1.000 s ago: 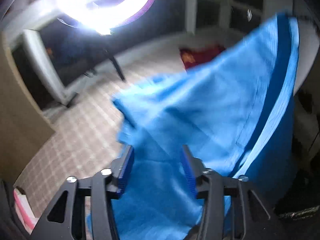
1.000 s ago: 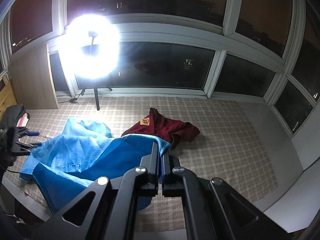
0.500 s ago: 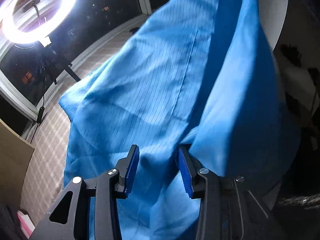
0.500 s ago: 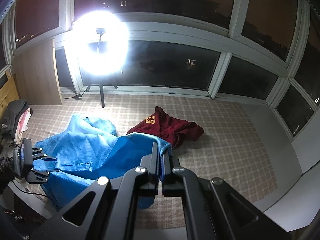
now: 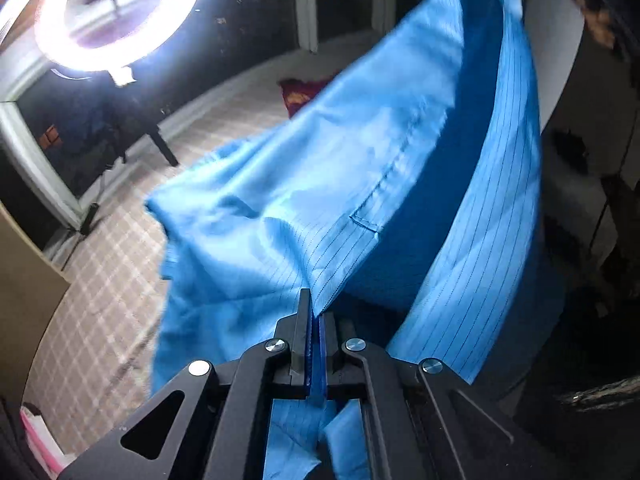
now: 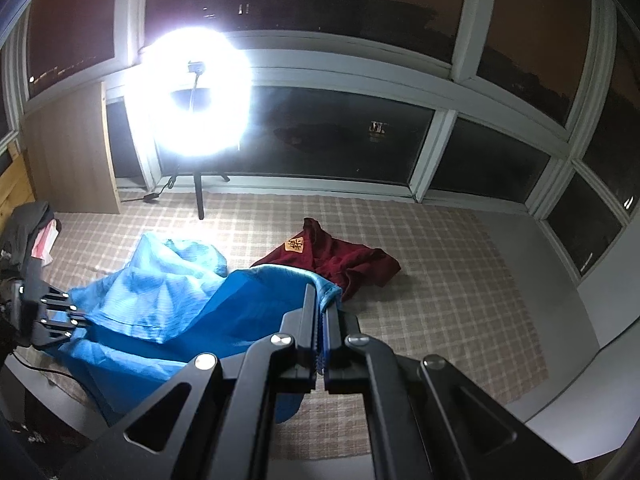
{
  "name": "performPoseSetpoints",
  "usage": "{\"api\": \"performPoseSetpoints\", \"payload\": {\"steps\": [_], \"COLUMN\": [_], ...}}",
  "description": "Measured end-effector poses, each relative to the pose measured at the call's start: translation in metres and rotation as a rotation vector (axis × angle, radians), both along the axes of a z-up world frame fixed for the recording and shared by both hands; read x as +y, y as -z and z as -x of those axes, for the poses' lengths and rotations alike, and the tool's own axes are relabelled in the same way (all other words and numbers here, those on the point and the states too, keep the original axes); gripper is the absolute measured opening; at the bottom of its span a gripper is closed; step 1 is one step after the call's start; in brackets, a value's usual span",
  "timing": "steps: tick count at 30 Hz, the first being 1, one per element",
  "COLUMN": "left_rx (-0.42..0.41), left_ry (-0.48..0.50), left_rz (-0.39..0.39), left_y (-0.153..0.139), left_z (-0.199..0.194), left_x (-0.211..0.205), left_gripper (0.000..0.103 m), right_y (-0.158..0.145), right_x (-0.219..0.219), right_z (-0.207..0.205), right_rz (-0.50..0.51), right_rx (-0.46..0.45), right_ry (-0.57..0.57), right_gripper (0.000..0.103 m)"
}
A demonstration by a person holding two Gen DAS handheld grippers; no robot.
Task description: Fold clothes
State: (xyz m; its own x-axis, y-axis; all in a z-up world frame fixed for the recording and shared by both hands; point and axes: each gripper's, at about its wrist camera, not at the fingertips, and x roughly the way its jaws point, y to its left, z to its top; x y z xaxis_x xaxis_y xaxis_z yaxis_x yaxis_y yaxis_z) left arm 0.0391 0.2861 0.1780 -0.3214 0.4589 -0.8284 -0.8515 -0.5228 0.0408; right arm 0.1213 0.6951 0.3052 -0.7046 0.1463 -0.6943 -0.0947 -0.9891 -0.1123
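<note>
**Left wrist view: fingers now clamped on the blue cloth**

Left wrist view shows the change plainly: half a second ago the left gripper (image 5: 316, 320) had its fingers spread with the blue garment (image 5: 360, 184) lying loose between them; now they are pressed together, pinching a pointed fold of it. The cloth stretches up and away toward the top right, where its far end is cut off by the edge of the picture. The ring light (image 5: 112, 12) glares at top left, and the checked mat (image 5: 104, 280) shows beneath.

From the right wrist view, the right gripper (image 6: 320, 312) keeps its fingers pinched on another edge of the blue garment (image 6: 168, 312), as before. The garment sags between the two grippers, its lower part trailing on the checked mat (image 6: 440, 300). The left gripper (image 6: 60, 316) shows at the far left. A dark red garment (image 6: 340, 256) lies crumpled just behind the blue one, partly hidden by it. The ring light (image 6: 196, 92) washes out everything around it.
</note>
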Motion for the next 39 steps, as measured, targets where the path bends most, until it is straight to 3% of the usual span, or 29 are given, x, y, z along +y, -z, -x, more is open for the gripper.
{"api": "performPoseSetpoints", "payload": {"steps": [6, 9, 12, 15, 17, 20, 25, 31, 36, 39], "left_rx": [0.031, -0.078, -0.066, -0.056, -0.056, -0.042, -0.040, -0.049, 0.045, 0.052], "left_ry": [-0.050, -0.085, -0.051, -0.034, -0.036, -0.044, -0.044, 0.003, 0.061, 0.100], "left_rz": [-0.010, -0.028, 0.041, 0.060, 0.058, 0.065, 0.102, 0.105, 0.045, 0.072], "left_y": [-0.027, -0.015, 0.000, 0.002, -0.002, -0.008, -0.001, 0.003, -0.049, -0.052], "left_z": [0.005, 0.022, 0.020, 0.015, 0.014, 0.016, 0.025, 0.015, -0.021, -0.053], "left_x": [-0.027, -0.028, -0.018, -0.015, -0.017, -0.022, -0.025, -0.015, -0.020, -0.020], "left_gripper": [0.002, 0.006, 0.005, 0.004, 0.008, 0.027, 0.003, 0.000, 0.000, 0.000], "right_y": [0.002, 0.002, 0.001, 0.000, 0.001, 0.004, 0.005, 0.007, 0.007, 0.006], "right_x": [0.008, 0.007, 0.003, 0.002, 0.003, 0.006, 0.006, -0.001, 0.007, 0.016], "right_z": [0.006, 0.011, 0.013, 0.014, 0.016, 0.017, 0.018, 0.020, 0.023, 0.022], "right_rz": [0.018, 0.032, 0.028, 0.019, 0.014, 0.021, 0.031, 0.025, 0.018, 0.035], "right_rx": [0.010, 0.023, 0.036, 0.038, 0.032, 0.022, 0.022, 0.016, 0.009, 0.015], "right_ry": [0.014, 0.007, 0.004, 0.001, 0.002, 0.005, 0.003, -0.003, 0.021, 0.036], "right_gripper": [0.001, 0.001, 0.001, 0.001, 0.001, 0.001, 0.001, 0.001, 0.001, 0.001]}}
